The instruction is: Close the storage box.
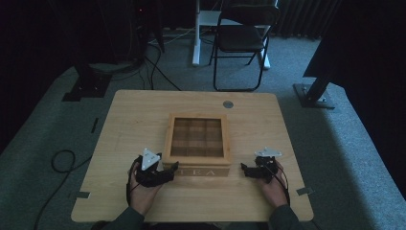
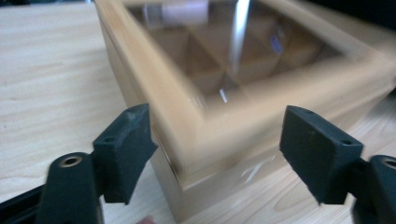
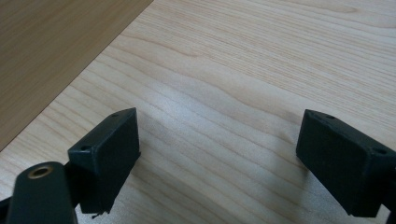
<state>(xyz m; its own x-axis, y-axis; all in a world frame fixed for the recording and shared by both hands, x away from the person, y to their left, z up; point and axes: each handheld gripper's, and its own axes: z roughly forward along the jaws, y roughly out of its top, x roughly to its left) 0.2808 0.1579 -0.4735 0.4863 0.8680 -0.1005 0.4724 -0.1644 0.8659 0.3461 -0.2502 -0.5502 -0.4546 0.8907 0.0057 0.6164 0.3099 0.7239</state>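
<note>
Tea box (image 1: 197, 143): wooden, glass lid shut, mid-table, "TEA" on its front; compartments look empty.
Left gripper (image 2: 217, 149): jaws wide apart, straddling the box's near corner; contact unclear.
Right gripper (image 3: 219, 163): jaws spread over bare table (image 3: 261, 70), beside the box.
Room: grey carpet, folding chair (image 1: 242, 40).

Beyond the table's (image 1: 124, 115) twelve o'clock edge, a black folding chair (image 1: 242, 40) stands on grey carpet (image 1: 335, 143). Just at its nine o'clock rises a white post (image 1: 196, 33) on a white foot. On the tabletop near the twelve o'clock edge sits a small grey round cap (image 1: 228, 104). A black stand base (image 1: 86, 86) lies on the carpet at ten o'clock, another (image 1: 313, 93) at two o'clock. A black cable (image 1: 62, 160) loops on the floor at eight o'clock.
</note>
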